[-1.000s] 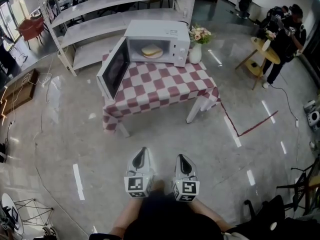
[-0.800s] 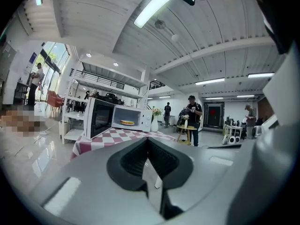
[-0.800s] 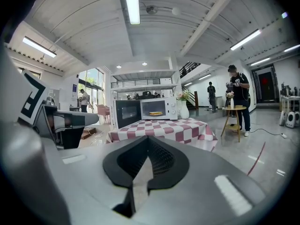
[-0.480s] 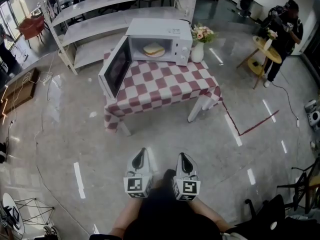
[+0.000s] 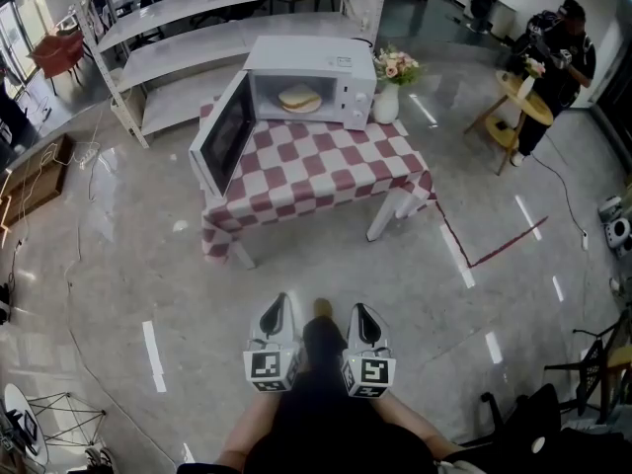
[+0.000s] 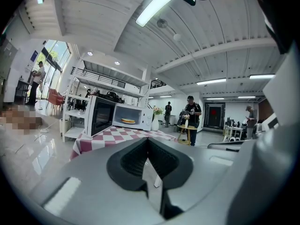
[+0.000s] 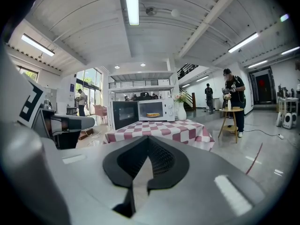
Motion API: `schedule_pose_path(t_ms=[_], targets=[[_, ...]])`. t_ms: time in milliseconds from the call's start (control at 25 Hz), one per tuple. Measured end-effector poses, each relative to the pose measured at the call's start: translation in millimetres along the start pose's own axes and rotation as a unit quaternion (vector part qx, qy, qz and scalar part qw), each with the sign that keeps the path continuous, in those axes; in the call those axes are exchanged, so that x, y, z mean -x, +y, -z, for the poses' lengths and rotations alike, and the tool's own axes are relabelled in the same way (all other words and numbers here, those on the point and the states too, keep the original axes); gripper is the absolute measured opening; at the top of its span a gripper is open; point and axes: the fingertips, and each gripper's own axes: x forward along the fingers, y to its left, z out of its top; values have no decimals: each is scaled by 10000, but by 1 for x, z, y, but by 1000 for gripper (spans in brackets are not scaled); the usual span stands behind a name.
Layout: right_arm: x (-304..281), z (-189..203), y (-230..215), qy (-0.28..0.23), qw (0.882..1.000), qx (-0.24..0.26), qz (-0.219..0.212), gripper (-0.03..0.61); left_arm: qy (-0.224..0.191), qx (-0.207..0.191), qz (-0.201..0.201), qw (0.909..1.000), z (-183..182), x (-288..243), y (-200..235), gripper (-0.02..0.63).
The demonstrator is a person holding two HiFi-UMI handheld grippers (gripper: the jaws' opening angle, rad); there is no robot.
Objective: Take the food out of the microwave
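Two tongs hung low in front of us, side by side above the glossy floor (image 5: 128, 255) and well apart from the desk (image 5: 326, 171). The left tongs (image 5: 281, 302) had their jaws pressed together with nothing between them. The right tongs (image 5: 358, 312) were closed and empty in the same way. In the left gripper view and in the right gripper view alike, the dark pads met along a thin seam. Between the two tongs the head view showed our dark trouser leg and the toe of a shoe (image 5: 320, 308).

Ahead of us the desk wore a red and white checked cloth (image 5: 296, 181). The white microwave (image 5: 316, 62) stood at its far edge. Its door (image 5: 223, 134) was swung wide open to the left, past the desk's left edge. The food (image 5: 299, 99), a pale flat piece that looked like bread, lay inside the microwave's cavity, untouched by either pair of tongs.

A white vase (image 5: 385, 110) of flowers (image 5: 395, 66) stood just beside the microwave's right side. White shelving (image 5: 217, 33) ran behind the desk. Off to the right, a person (image 5: 555, 62) in dark clothes stood beside a round side table (image 5: 515, 95).
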Motion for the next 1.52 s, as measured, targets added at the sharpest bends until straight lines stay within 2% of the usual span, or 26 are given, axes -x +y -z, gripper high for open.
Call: schedule_pose_path(t_ms=[360, 800, 1520], targets=[[-22, -4, -2, 116, 9998, 76, -108, 0, 96, 67, -62, 9999, 2, -18, 7, 9], [-74, -32, -17, 2, 9996, 192, -199, 0, 58, 72, -67, 9999, -10, -66, 16, 9], [-131, -38, -41, 156, 9997, 64, -200, 0, 200, 132, -277, 9993, -8, -116, 34, 9]])
